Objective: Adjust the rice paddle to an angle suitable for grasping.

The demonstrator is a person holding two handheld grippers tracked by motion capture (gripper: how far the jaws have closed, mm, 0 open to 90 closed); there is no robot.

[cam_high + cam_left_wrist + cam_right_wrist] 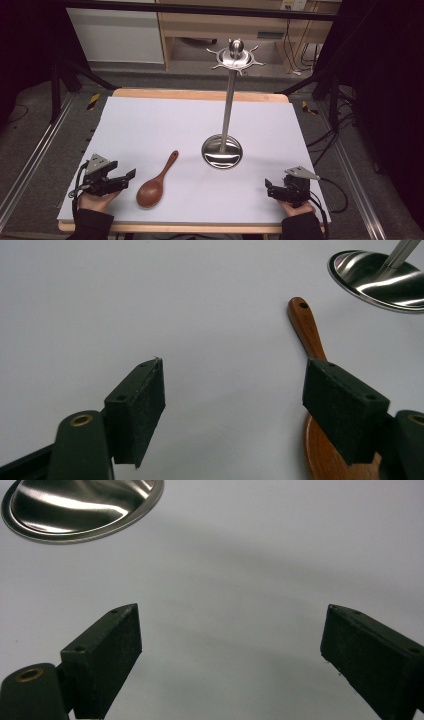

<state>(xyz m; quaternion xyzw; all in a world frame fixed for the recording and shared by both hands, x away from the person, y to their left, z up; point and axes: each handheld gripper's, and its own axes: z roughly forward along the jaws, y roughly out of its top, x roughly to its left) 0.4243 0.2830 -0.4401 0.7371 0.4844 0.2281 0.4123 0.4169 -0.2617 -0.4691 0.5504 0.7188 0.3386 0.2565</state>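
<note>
Spoon (156, 182), wooden, flat on tabletop (150, 125) right of left hand-held gripper (131, 176); both hand-held grippers open, empty. Risk: rounded bowl skids from closing jaws; handle may strike stand (223, 150).

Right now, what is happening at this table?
A person sits at a white table with a two-jaw gripper in each hand. Both the left gripper and the right gripper are open and hold nothing. A wooden spoon lies flat beside the left gripper, its bowl toward the person. A metal stand with hooks on top is upright further back. Nothing hangs on it, and the spoon is not yet gripped.
</note>
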